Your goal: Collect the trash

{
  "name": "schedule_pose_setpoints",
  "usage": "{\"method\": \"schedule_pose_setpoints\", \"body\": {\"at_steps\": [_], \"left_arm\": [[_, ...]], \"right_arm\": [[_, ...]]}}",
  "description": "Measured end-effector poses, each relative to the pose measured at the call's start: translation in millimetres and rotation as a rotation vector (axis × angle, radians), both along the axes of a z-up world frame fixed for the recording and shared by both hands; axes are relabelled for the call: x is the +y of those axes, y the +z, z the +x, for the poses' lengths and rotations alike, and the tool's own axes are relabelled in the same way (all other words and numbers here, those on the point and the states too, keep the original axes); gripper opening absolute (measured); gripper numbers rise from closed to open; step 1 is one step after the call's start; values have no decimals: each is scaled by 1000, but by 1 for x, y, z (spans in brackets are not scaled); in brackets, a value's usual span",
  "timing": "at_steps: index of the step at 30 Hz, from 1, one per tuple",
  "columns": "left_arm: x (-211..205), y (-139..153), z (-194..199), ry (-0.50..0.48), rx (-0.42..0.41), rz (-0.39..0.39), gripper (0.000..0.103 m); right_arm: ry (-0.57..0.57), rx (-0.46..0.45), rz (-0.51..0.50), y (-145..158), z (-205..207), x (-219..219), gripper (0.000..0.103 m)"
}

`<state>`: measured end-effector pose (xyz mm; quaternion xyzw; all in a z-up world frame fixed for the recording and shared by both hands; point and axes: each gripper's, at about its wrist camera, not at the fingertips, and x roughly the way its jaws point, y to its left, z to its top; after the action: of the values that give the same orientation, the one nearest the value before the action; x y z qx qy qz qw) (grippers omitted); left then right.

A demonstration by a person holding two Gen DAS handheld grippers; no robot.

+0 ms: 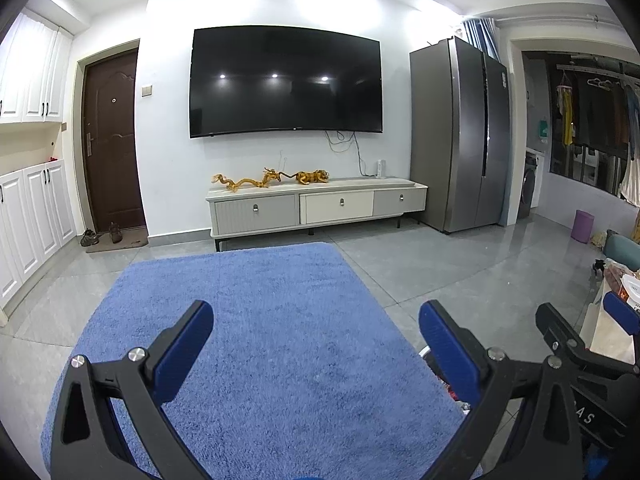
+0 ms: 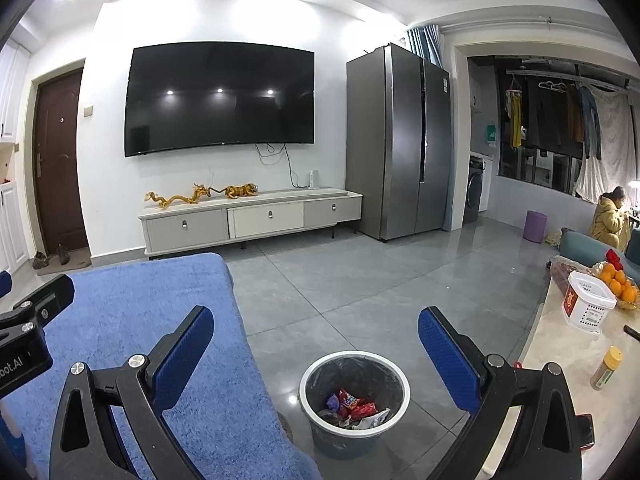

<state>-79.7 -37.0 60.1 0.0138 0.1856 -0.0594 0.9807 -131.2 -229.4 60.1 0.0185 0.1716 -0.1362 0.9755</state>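
Note:
A grey trash bin (image 2: 355,432) with a white rim stands on the floor, below and between my right gripper's fingers. Red, purple and white wrappers (image 2: 354,406) lie inside it. My right gripper (image 2: 316,346) is open and empty, held above the bin. My left gripper (image 1: 316,340) is open and empty over the blue cloth surface (image 1: 276,340). The right gripper also shows at the right edge of the left wrist view (image 1: 588,332). The left gripper's body shows at the left edge of the right wrist view (image 2: 32,320).
A pale table (image 2: 568,364) at right carries a white basket (image 2: 588,300), oranges (image 2: 618,282) and a yellow-capped bottle (image 2: 607,368). A TV console (image 2: 252,220), fridge (image 2: 400,140) and purple stool (image 2: 535,226) stand farther off. A person (image 2: 610,216) sits at far right.

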Motion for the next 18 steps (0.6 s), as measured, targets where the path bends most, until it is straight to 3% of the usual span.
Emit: {"method": "schedule_pose_setpoints", "body": {"at_steps": [18], "left_arm": [[-12, -9, 3, -19, 14, 23, 103]], "right_arm": [[-20, 19, 16, -8, 3, -11, 103]]}}
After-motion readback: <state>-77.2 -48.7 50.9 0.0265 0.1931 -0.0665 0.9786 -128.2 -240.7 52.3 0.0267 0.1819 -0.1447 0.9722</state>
